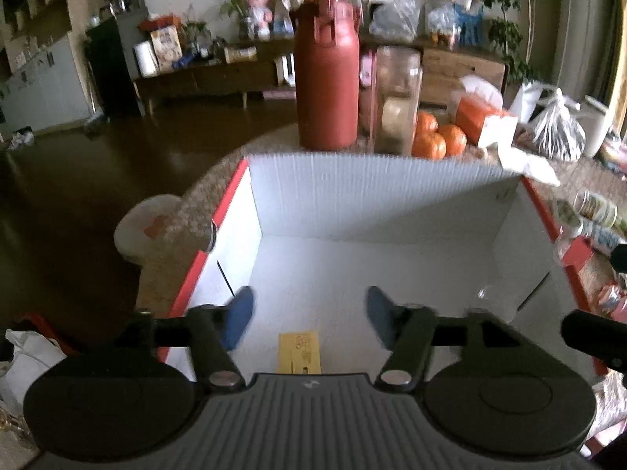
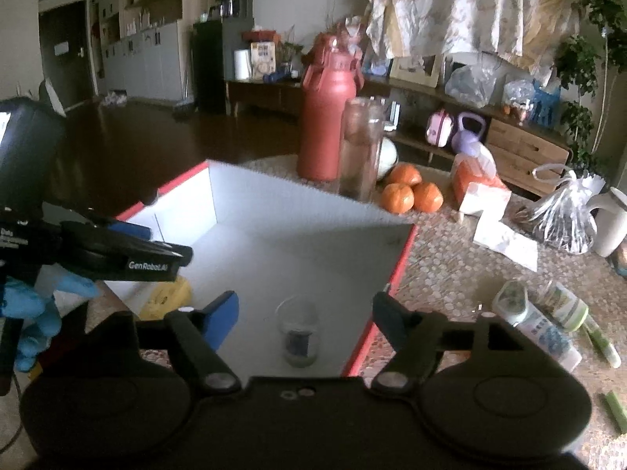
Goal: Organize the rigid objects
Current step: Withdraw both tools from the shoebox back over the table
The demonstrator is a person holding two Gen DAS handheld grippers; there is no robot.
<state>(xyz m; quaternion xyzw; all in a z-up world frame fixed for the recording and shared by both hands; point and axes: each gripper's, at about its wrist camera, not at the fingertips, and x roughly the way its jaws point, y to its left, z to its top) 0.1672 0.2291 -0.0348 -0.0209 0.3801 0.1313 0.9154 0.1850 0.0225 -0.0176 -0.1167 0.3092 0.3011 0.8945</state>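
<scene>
Pretty dim room: dark glossy wooden floor (image 2: 164,125), long low wooden sideboard (image 2: 521,145) against the pale wall, grey cabinets (image 2: 149,62), leafy green houseplant (image 2: 588,70) in the corner.

My left gripper (image 1: 309,319) has its jaws spread wide, the blue pads (image 1: 237,323) well apart with nothing between them; it tips forward and downward in its own wrist view; from the right wrist view I see that same left gripper (image 2: 149,248) coming in from the left edge, lying roughly level, and below it my left hand (image 2: 27,313) in a blue glove on the handle; my right gripper (image 2: 305,319) is likewise spread wide, fingers apart and gripping nothing, angled down and forward; the blue pad (image 2: 225,315) on its left finger shows clearly, the other looks dark.
</scene>
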